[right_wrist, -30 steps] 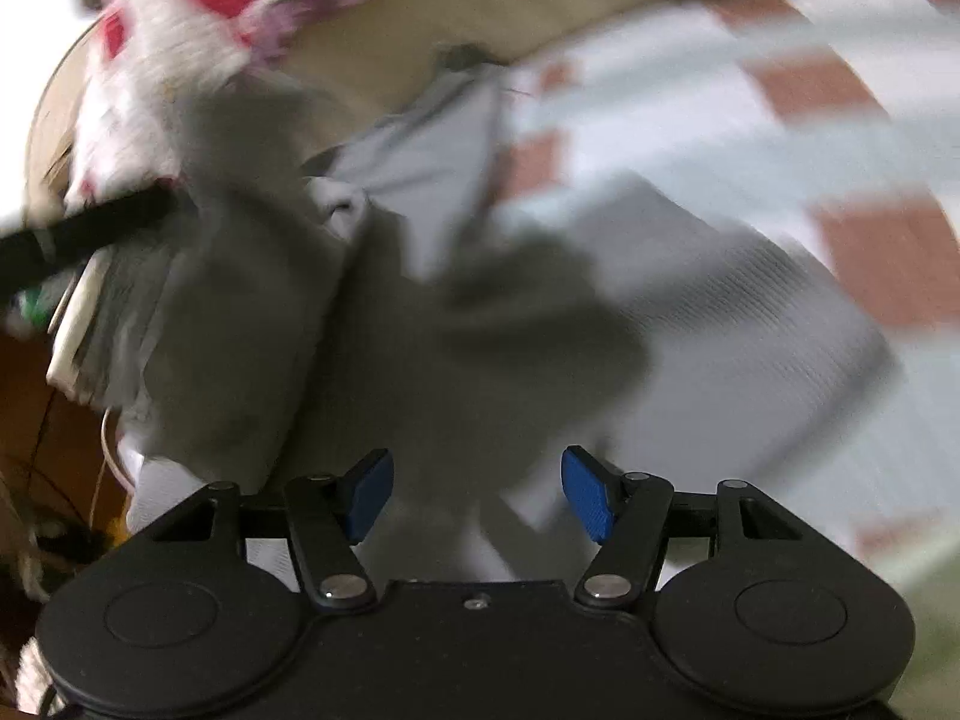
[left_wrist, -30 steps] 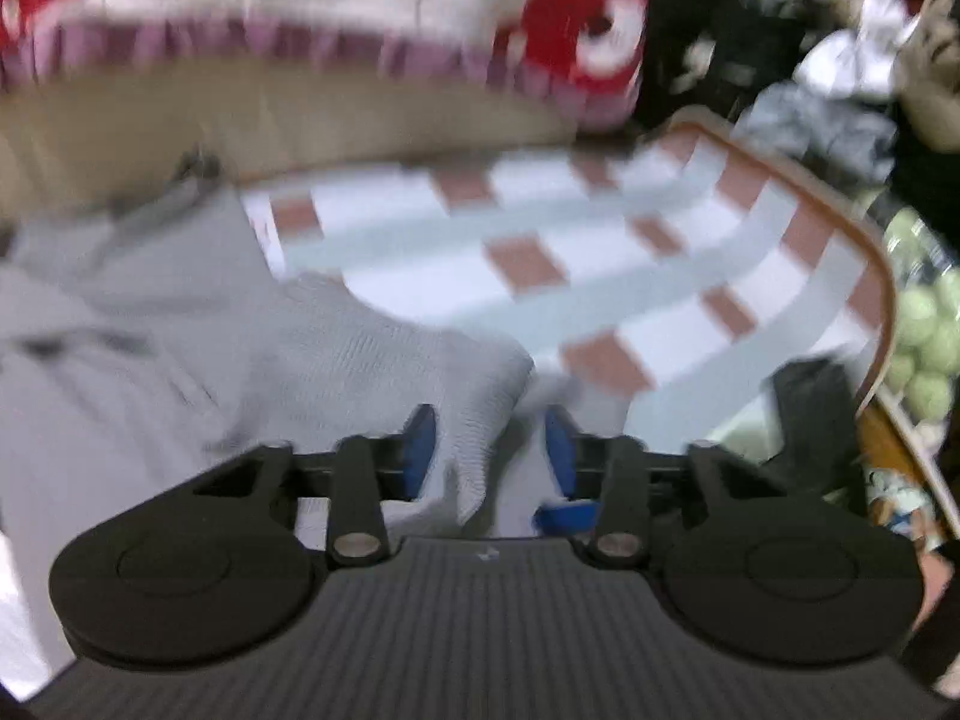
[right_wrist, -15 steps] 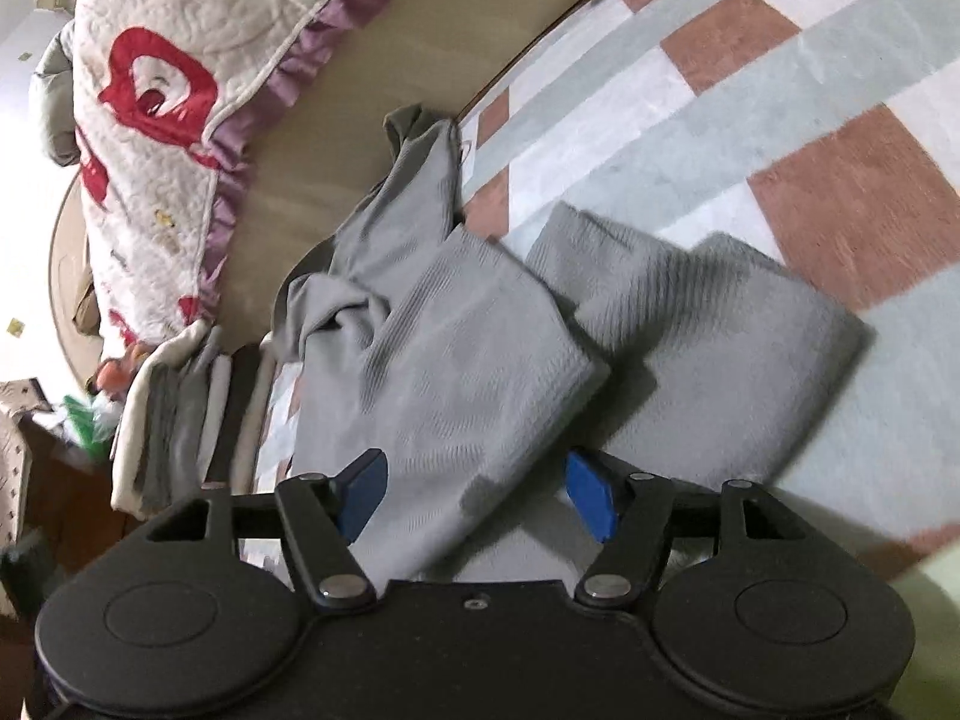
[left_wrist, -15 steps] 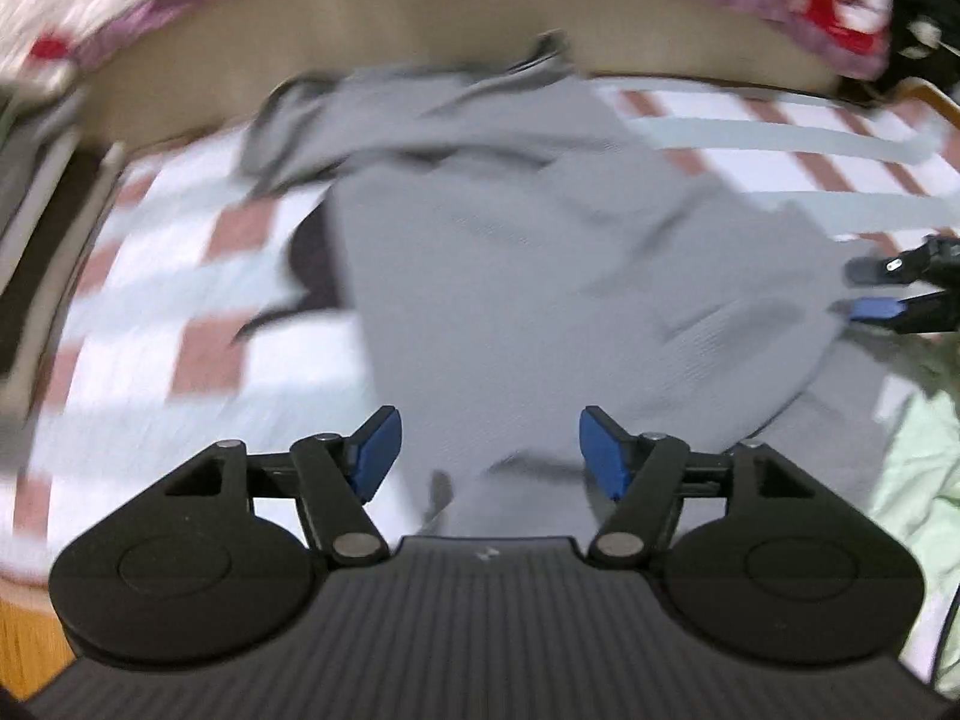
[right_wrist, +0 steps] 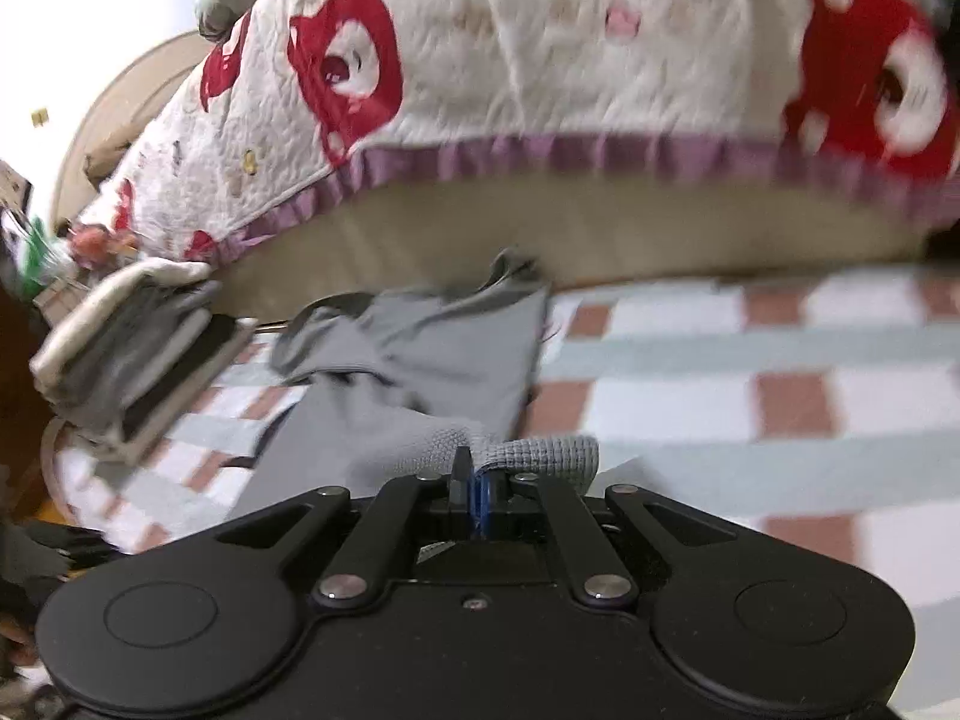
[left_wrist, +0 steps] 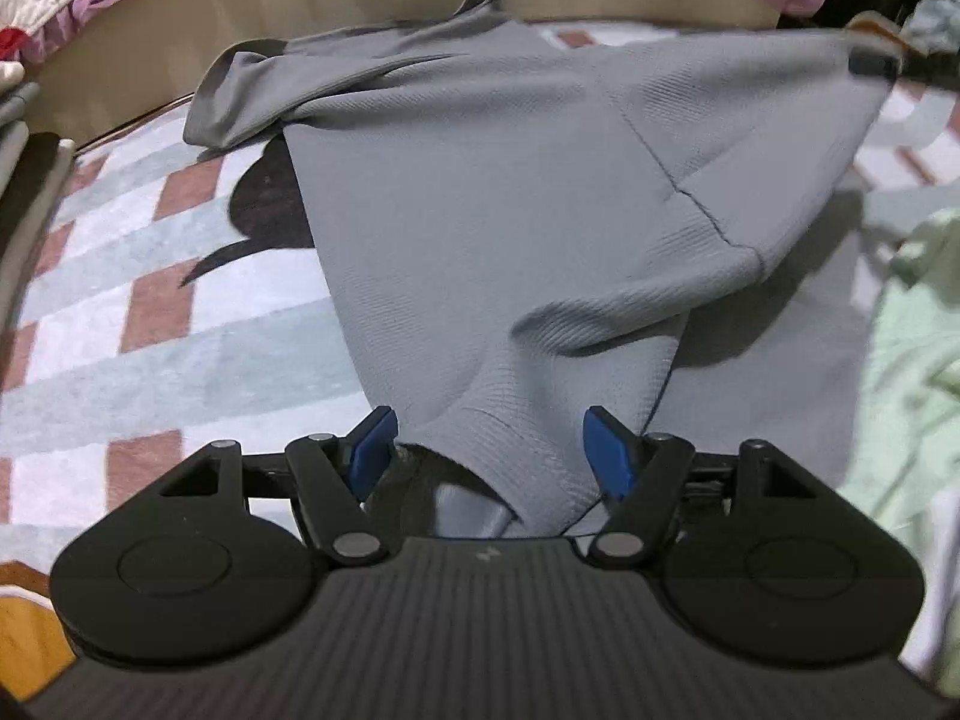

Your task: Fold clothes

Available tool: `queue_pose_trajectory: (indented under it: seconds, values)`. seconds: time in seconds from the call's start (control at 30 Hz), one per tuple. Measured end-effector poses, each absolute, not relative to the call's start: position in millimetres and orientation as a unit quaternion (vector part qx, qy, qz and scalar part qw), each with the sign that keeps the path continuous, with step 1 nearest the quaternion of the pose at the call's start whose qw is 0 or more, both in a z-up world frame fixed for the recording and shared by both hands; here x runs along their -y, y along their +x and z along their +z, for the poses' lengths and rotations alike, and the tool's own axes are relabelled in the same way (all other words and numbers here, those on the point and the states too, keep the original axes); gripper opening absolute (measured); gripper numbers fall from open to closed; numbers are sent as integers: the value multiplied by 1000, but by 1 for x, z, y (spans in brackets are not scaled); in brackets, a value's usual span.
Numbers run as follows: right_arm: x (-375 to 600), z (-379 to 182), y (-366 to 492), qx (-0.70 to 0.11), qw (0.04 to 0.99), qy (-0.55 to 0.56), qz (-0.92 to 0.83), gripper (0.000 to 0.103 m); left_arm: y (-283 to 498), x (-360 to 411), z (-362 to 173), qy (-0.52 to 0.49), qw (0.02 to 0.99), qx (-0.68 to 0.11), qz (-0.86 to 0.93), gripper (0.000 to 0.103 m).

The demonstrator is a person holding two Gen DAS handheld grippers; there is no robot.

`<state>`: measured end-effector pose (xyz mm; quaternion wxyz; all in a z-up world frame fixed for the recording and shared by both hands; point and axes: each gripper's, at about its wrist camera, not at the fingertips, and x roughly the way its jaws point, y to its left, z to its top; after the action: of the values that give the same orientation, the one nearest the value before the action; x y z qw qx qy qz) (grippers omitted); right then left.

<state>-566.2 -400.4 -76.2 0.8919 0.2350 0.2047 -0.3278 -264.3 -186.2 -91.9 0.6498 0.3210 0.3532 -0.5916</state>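
Two grippers on one grey shirt [left_wrist: 480, 228], spread on the checked mat [left_wrist: 120, 312]. Left gripper [left_wrist: 492, 444] gaping, hem between, ungripped. Right gripper [right_wrist: 471, 480] clamped on a corner, lifted; thin pinch may slip, or drag the far sleeve crooked.

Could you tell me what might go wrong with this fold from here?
The right gripper pinches only a thin edge of the grey garment, so the cloth may slip out. The left gripper is open around the hem, so that end is loose and could drag unevenly across the checked mat.
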Motion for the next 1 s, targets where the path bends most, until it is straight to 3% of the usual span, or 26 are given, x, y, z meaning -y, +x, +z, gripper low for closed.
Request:
queue_pose_trajectory:
  seconds: [0.13,0.27,0.37,0.4,0.43,0.47,0.53,0.6,0.73,0.8,0.87,0.9,0.93,0.97,1.0]
  values:
    - [403,-108,-567,-288,851,177,-401,2,-271,185,-91,327,652,-338,-595,73]
    - [424,-142,-576,-292,823,266,-407,2,-274,192,-101,345,639,-349,-592,79]
    - [430,-144,-572,-294,824,253,-414,2,-272,197,-110,350,633,-363,-587,80]
    - [429,-138,-572,-285,832,242,-410,2,-274,194,-106,344,632,-364,-592,60]
    - [426,-131,-575,-270,843,237,-400,2,-276,191,-102,337,630,-365,-596,18]
    - [424,-123,-578,-250,856,234,-386,2,-278,188,-98,330,629,-366,-601,5]
    - [422,-105,-587,-198,883,237,-353,2,-286,182,-88,322,631,-353,-612,5]
    - [420,-94,-589,-195,888,212,-360,2,-297,175,-75,318,636,-326,-623,5]
    - [427,-115,-582,-277,844,158,-432,2,-310,170,-59,289,620,-319,-656,4]
    - [435,-137,-579,-316,814,162,-460,2,-316,168,-51,275,611,-316,-672,8]
    - [441,-153,-579,-348,789,179,-473,9,-317,170,-57,281,619,-331,-655,24]
    - [439,-154,-580,-351,785,185,-476,11,-316,170,-60,286,624,-332,-647,41]
    - [438,-156,-582,-355,781,191,-478,14,-314,167,-61,287,632,-333,-638,51]
    - [434,-154,-583,-354,781,192,-477,22,-311,165,-62,288,640,-333,-629,52]
    - [425,-146,-585,-346,790,184,-471,38,-307,162,-62,285,645,-335,-625,53]
